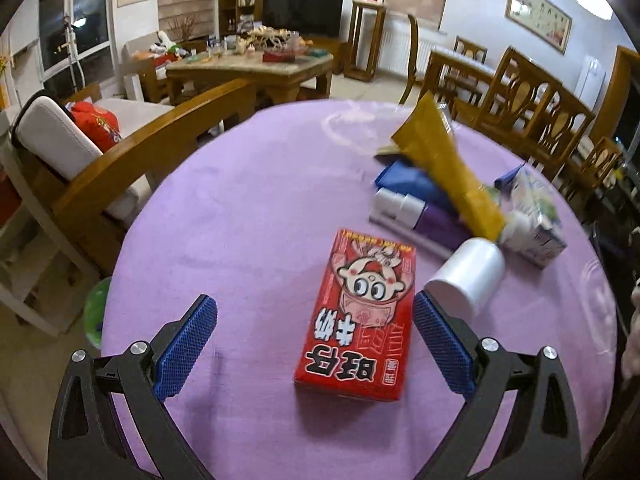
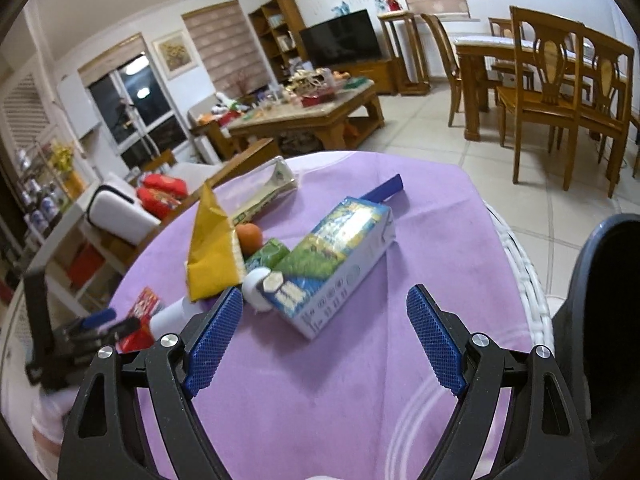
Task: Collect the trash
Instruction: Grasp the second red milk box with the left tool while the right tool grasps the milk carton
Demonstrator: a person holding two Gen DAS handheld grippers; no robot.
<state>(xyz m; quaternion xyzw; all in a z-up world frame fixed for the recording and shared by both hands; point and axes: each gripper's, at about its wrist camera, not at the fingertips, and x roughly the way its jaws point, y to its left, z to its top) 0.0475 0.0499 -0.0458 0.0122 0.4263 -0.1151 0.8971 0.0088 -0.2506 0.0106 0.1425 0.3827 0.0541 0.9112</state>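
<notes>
left gripper (image 1: 316,344) open | red carton (image 1: 358,316) between fingers, untouched

Red snack box (image 1: 362,316) flat on purple cloth, milk carton (image 2: 340,268) on its side

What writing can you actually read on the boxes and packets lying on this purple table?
"旺仔牛奶", large, upside down to the left wrist camera: on the flat red cardboard milk carton with a cartoon face.
Small print on the white, green and blue drink carton: too blurred.
Crumpled yellow wrapper: no writing seen.
</notes>
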